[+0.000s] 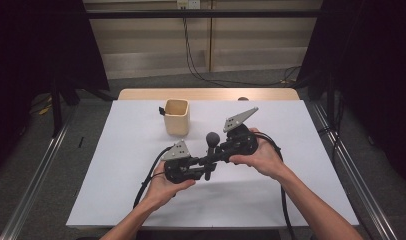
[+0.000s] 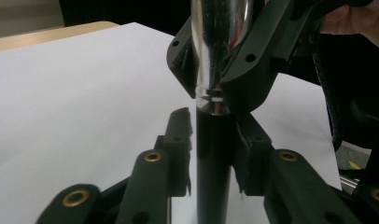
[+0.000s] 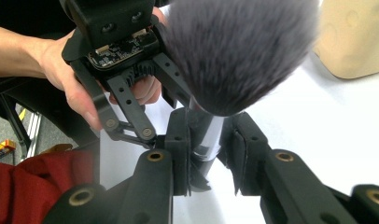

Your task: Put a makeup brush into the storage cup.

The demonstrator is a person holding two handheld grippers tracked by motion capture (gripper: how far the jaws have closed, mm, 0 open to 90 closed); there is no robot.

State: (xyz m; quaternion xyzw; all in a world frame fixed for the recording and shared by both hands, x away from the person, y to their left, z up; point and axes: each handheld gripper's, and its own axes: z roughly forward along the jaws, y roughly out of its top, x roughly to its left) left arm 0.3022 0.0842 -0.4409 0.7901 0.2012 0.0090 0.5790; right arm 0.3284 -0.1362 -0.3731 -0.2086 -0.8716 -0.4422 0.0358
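Hand-held grippers (image 1: 209, 159) clamped on brush (image 1: 212, 140)

Honestly nothing here you can read. No brand or label on the brush (image 3: 234, 51) sitting between the two tools, nothing printed on the beige cup (image 1: 177, 117) just beyond them, and the little circuit board (image 3: 120, 49) on the left tool's front is too blurry to make out any lettering. Plain white tabletop (image 1: 116, 165) too.

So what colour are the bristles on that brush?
Dark grey with paler tips, on the brush; the right gripper view shows it best.
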